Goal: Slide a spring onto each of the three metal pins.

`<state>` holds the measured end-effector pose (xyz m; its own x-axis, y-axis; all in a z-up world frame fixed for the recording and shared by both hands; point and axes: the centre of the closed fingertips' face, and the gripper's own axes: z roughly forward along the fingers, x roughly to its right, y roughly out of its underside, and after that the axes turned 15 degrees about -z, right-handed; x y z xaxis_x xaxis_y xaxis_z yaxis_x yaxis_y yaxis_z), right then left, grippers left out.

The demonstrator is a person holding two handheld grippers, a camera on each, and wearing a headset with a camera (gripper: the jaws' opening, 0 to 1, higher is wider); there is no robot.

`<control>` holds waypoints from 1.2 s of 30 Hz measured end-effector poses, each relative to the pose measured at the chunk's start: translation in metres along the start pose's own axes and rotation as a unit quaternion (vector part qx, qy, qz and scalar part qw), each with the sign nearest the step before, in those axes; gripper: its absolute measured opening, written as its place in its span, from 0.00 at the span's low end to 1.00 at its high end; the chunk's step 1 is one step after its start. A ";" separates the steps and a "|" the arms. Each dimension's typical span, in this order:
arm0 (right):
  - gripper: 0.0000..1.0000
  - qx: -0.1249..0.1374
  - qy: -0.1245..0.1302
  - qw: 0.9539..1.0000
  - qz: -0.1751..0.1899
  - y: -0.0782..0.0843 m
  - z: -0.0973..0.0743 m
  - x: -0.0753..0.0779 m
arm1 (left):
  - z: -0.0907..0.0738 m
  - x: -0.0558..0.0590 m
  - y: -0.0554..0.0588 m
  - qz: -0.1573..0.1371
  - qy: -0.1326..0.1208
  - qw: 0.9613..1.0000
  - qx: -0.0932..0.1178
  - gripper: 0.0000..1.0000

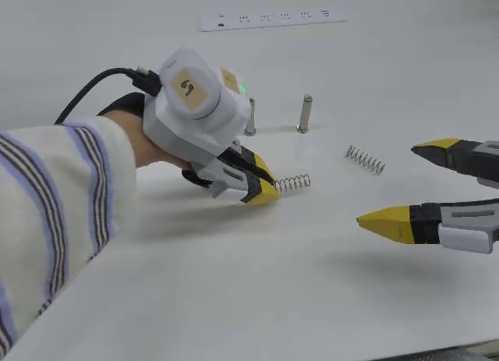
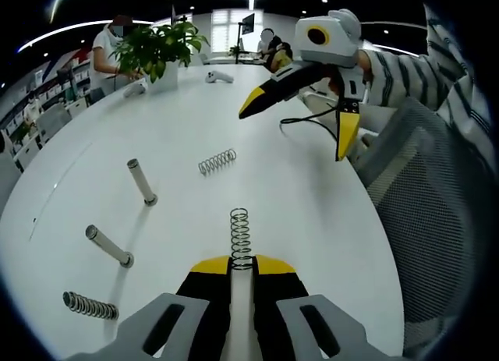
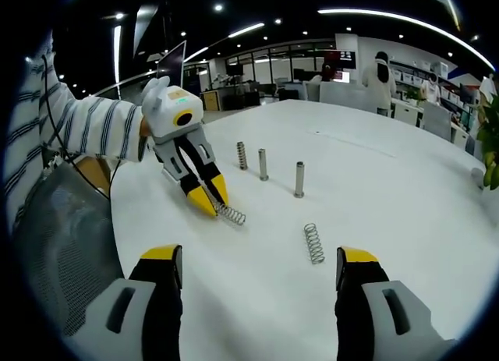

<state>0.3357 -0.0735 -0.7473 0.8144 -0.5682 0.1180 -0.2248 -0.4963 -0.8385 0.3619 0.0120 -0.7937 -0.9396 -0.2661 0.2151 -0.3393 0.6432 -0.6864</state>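
Our left gripper (image 1: 269,193) pinches a coiled wire spring (image 1: 295,182) near smooth metal pins (image 1: 305,114); our right gripper (image 1: 387,184) gapes, empty.

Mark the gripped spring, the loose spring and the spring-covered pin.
gripped spring (image 2: 241,235), left gripper view, middle coils
loose spring (image 1: 365,160), head view, middle coils
spring-covered pin (image 3: 241,155), right gripper view, mid-shaft
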 end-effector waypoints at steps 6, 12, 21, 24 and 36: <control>0.73 0.006 -0.033 0.999 -0.020 -0.003 0.003 -0.009 | -0.013 0.012 -0.003 0.013 0.014 1.000 0.009 0.02; 0.62 0.028 -0.069 0.997 -0.022 -0.011 0.006 -0.021 | -0.028 0.026 -0.004 0.021 0.030 0.999 0.014 0.02; 0.50 0.059 -0.107 0.992 -0.028 -0.024 0.012 -0.032 | -0.039 0.049 -0.007 0.030 0.054 0.998 0.020 0.02; 0.47 0.060 -0.118 0.991 -0.032 -0.025 0.014 -0.035 | -0.041 0.052 -0.008 0.034 0.056 0.998 0.023 0.02; 0.33 0.052 -0.166 0.983 -0.055 -0.027 0.024 -0.058 | -0.041 0.061 -0.006 0.033 0.066 0.997 0.023 0.02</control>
<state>0.3070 -0.0114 -0.7447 0.9642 -0.2612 0.0447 -0.0846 -0.4634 -0.8821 0.3049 0.0212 -0.7478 -0.9585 -0.1259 0.2557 -0.2771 0.6216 -0.7327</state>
